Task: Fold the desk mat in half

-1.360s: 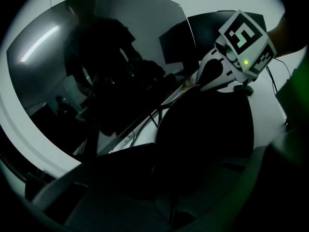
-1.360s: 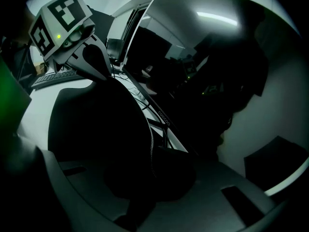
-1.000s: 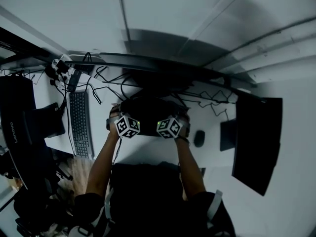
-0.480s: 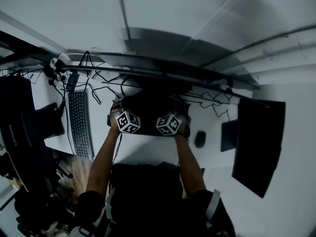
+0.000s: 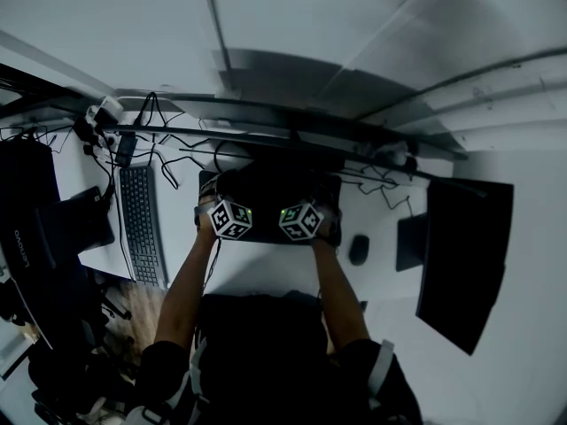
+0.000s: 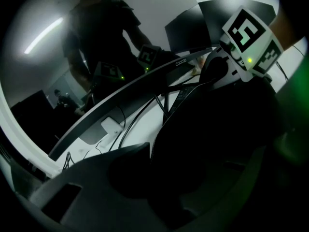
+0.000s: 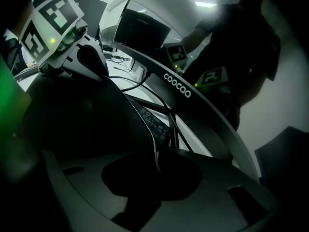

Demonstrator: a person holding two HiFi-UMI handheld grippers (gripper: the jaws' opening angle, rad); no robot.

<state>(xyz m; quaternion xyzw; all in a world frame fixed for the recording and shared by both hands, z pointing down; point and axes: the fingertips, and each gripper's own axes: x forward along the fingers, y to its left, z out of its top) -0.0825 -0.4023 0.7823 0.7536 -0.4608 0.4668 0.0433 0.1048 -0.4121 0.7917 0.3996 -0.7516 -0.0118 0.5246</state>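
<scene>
The black desk mat (image 5: 270,193) lies in the middle of the white desk (image 5: 266,268), doubled over on itself. My left gripper (image 5: 230,202) and right gripper (image 5: 307,202) sit side by side on its near part, pointing down and away from me. The left gripper (image 6: 159,178) has the mat (image 6: 212,129) between its jaws, which have just been opening. The mat's stitched edge (image 7: 154,153) runs down between the jaws of the right gripper (image 7: 154,178), which have also just been opening. A gap shows between each pair of jaws.
A keyboard (image 5: 142,224) lies left of the mat and a mouse (image 5: 358,249) right of it. Dark monitors stand at the far left (image 5: 35,228) and right (image 5: 465,255). Cables (image 5: 266,153) run along the back, under a curved screen edge (image 7: 193,100).
Both grippers have come down and a little away from me. The mat's raised flap has dropped from a rounded hump to a flatter rectangle on the desk.
</scene>
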